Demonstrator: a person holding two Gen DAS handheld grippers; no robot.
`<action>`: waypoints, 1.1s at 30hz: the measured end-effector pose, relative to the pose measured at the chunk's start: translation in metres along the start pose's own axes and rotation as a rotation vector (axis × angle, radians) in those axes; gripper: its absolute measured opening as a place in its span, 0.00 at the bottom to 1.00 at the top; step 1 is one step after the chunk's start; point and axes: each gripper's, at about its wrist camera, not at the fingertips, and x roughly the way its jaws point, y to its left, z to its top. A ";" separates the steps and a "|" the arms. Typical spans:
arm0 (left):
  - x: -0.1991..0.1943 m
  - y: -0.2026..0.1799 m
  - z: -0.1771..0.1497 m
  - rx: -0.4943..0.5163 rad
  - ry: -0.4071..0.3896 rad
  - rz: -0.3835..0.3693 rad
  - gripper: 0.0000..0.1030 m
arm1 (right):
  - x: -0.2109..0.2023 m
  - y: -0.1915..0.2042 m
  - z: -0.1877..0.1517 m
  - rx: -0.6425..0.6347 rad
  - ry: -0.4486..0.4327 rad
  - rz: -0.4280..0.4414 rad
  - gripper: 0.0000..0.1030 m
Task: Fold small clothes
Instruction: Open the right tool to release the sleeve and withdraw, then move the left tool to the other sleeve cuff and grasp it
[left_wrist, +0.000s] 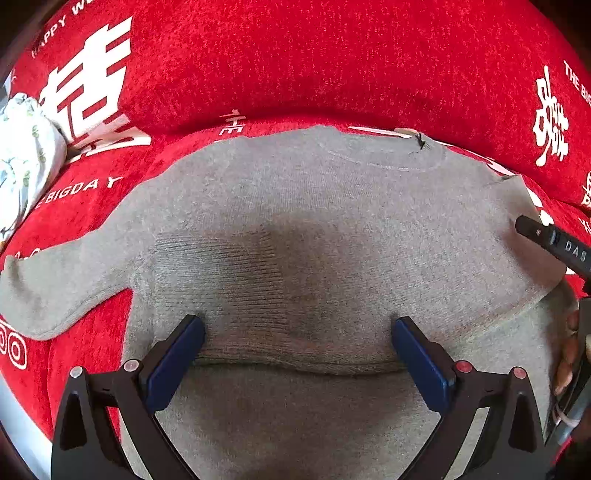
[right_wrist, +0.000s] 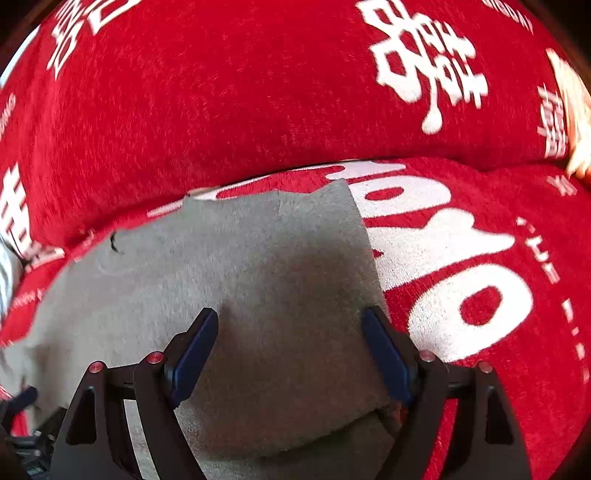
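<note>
Both the left gripper (left_wrist: 298, 345) and right gripper (right_wrist: 290, 339) hover wide open, holding nothing, above the grey sweater (left_wrist: 332, 229), spread flat on the red cover (left_wrist: 295, 66) for folding

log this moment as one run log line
step: fold grey sweater | surface: red cover | left gripper: open over hem | right gripper: open over folded side | left sleeve: spread out

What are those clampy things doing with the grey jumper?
A person is folding a small grey sweater on a red blanket with white writing, a gripper in each hand. One sleeve is already folded across the front; the other sticks out sideways. The left gripper and right gripper are both open above the sweater, holding nothing.
</note>
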 end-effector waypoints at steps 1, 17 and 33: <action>-0.005 0.002 -0.001 -0.014 -0.006 0.002 1.00 | -0.006 0.007 -0.001 -0.021 -0.014 -0.023 0.81; -0.037 0.063 -0.036 -0.196 -0.084 0.037 1.00 | -0.024 0.067 -0.046 -0.245 -0.027 0.025 0.84; -0.043 0.357 -0.105 -1.022 -0.260 0.143 1.00 | -0.023 0.069 -0.048 -0.252 -0.015 0.015 0.87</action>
